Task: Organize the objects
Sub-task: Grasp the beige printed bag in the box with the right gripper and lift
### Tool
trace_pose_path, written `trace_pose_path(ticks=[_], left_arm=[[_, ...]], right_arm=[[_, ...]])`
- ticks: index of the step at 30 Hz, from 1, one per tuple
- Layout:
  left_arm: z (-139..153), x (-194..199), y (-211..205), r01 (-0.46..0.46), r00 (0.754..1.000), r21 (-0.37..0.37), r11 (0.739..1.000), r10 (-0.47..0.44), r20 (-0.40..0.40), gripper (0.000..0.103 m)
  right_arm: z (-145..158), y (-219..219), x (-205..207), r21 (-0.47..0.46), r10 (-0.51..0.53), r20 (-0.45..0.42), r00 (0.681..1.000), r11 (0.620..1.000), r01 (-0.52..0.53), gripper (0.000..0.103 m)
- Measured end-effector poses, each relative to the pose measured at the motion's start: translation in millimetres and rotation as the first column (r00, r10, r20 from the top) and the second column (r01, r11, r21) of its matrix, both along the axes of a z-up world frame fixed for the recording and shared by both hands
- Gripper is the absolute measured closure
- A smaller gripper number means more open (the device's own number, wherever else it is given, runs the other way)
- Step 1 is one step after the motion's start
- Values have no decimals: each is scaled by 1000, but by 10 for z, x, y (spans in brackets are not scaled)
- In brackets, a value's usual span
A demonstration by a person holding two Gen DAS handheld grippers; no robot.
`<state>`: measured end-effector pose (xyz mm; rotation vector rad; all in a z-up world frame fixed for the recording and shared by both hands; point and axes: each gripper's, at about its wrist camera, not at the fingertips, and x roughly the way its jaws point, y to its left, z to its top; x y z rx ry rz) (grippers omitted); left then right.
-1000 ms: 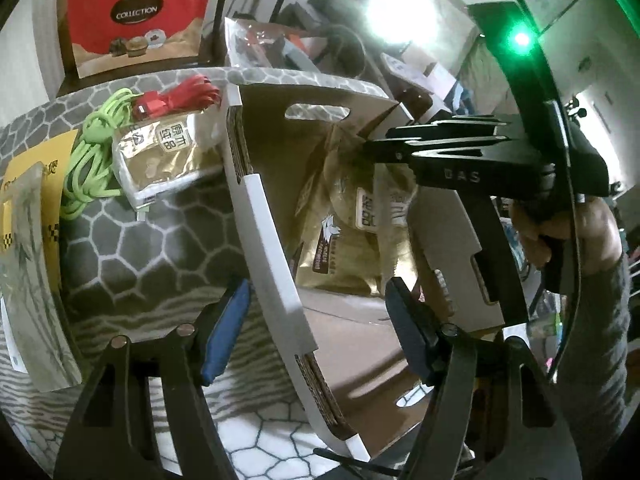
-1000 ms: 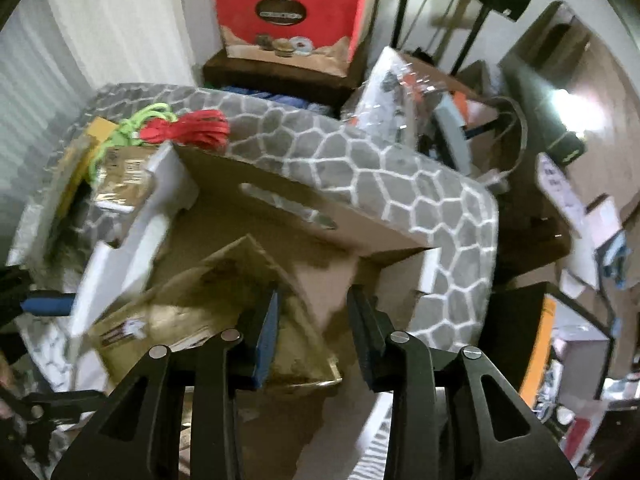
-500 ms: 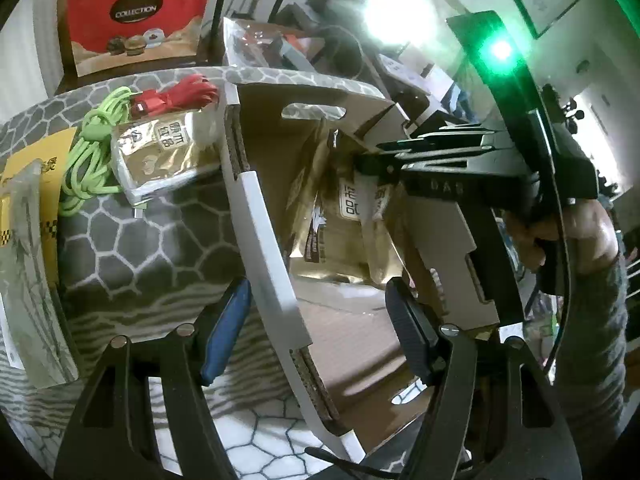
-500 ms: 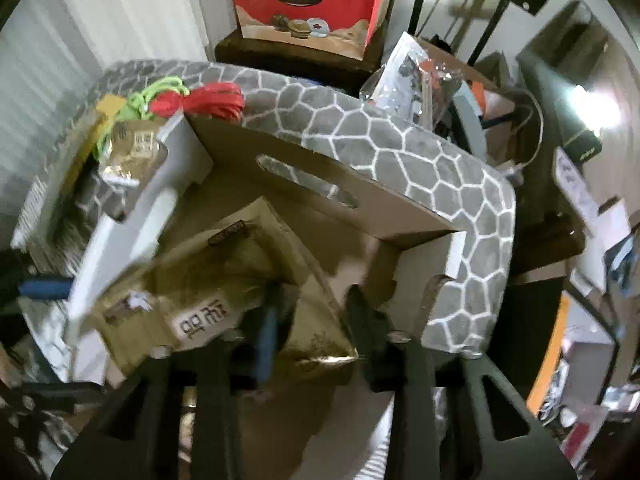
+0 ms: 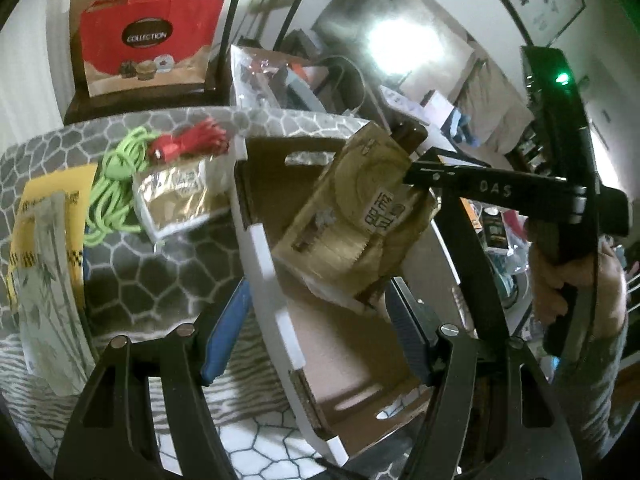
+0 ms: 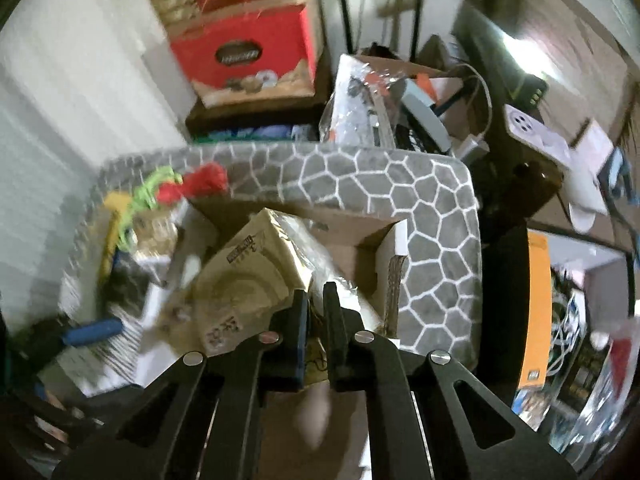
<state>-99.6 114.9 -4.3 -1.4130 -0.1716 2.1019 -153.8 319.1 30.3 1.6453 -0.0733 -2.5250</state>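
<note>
Right gripper (image 6: 316, 312) jaws clenched on gold packet (image 5: 360, 216), held above cardboard box (image 5: 264, 240). Left gripper (image 5: 316, 328) jaws released, empty. Second packet (image 5: 176, 196), cords still on surface (image 5: 140, 276).

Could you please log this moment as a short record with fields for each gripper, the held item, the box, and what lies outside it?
right gripper: shut on gold packet
left gripper: jaws open, astride cardboard box wall
held item: gold packet, above cardboard box
outside box: second gold packet, green cord, red cord
</note>
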Motion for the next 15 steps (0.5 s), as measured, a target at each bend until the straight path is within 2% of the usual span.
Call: trace_pose_path(ticks=[3,6,10,11,12,15], left_arm=[[36,-60,81,14,1000,-12,1000,-14,2,37],[1,-106,192,44,999,-22,999,-43,31,38],[-49,-186,345,66,997,-76,995,-63,38,48],[-65,-224,381,63,997,-96,993,-60,40,55],[-73,-250,408,62,997,-112,992,-58,41,58],[-59,-275,488,66,998,-146,987,-63,28,59]], right_arm=[[90,26,20,9,-73,-34,997,997,73,98],[64,80,34,-5,-108,-30,994,994,108,98],[71,124,103,-26,-127,-28,991,992,126,98],[77,131,108,-31,-131,-26,991,991,131,98],[77,137,111,-36,-135,-22,991,990,134,98],[76,146,87,-45,-143,-9,990,989,142,98]])
